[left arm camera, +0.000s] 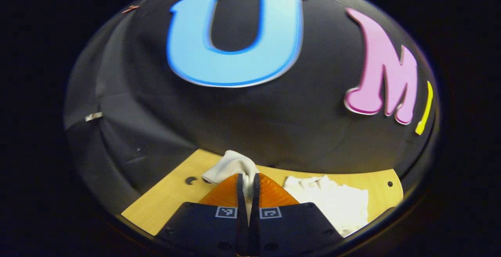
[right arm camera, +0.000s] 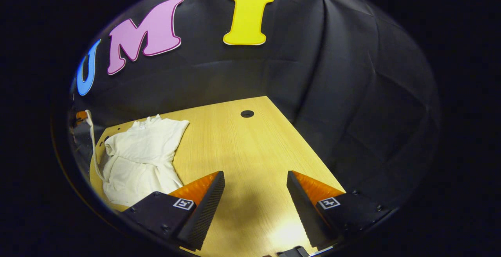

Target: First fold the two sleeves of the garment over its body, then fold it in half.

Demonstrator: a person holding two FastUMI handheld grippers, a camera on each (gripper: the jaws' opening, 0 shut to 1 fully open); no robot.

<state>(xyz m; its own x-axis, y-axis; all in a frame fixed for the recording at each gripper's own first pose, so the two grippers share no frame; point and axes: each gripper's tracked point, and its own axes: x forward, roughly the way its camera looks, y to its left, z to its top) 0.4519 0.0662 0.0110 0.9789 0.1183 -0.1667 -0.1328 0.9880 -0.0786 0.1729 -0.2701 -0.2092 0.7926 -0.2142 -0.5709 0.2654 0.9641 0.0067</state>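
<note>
My left gripper (left arm camera: 247,182) is clenched on a bunched fold of the white garment (left arm camera: 231,167), the cloth pinched between both orange fingers and lifted above the wooden table (left arm camera: 172,194), while the rest of it lies crumpled on the table just to the right. My right gripper (right arm camera: 255,188) hangs with its fingers spread wide over bare wood, holding nothing, with the garment (right arm camera: 137,159) lying well off to its left near the table's edge.
</note>
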